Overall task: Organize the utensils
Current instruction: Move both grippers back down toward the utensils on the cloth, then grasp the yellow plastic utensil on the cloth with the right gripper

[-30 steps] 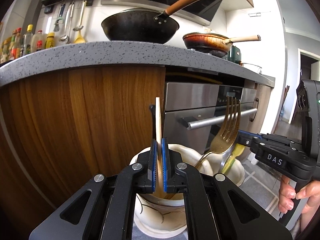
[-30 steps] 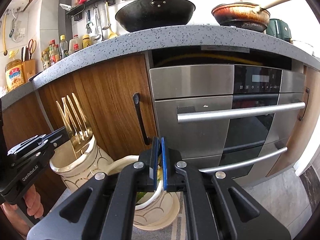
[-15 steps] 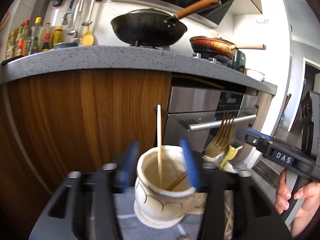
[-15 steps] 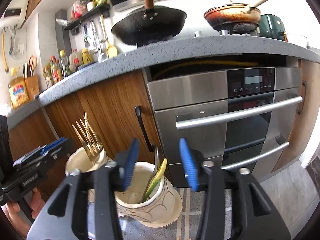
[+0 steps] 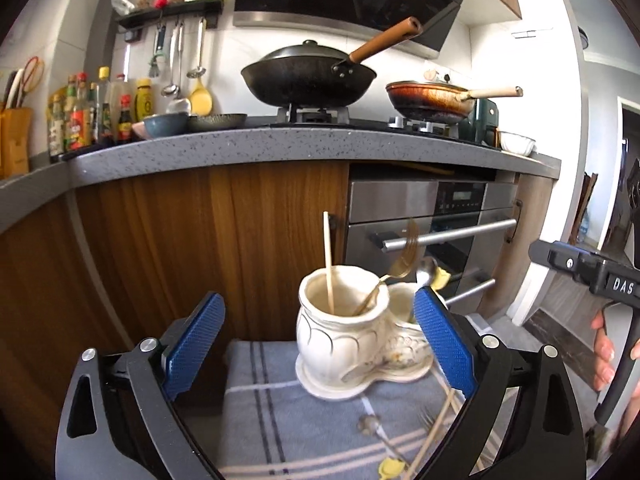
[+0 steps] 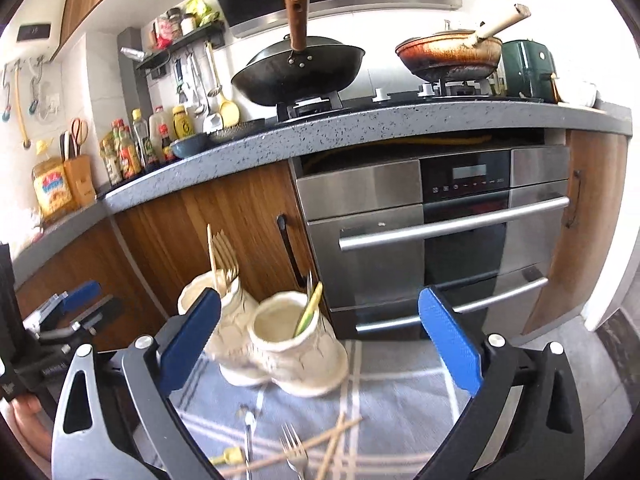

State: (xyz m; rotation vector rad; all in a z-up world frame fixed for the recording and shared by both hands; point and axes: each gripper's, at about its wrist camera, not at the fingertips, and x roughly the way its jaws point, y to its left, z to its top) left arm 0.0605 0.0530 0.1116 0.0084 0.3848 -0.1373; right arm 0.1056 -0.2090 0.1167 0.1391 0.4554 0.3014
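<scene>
- Both grippers backed off the ceramic holder since a second ago, chopstick and fork dropped in.
- Left gripper wide open, empty.
- Right gripper wide open, empty.
- Loose chopsticks on cloth, probably two.

I am facing a speckled grey stone countertop running over warm brown wooden cabinet fronts. A stainless steel built-in oven is sitting under the hob, where a black wok with a brown handle and a rust-stained frying pan are resting. Ladles are hanging from a dark wall shelf against white tiles. Bright daylight is washing the white wall to my right.
</scene>
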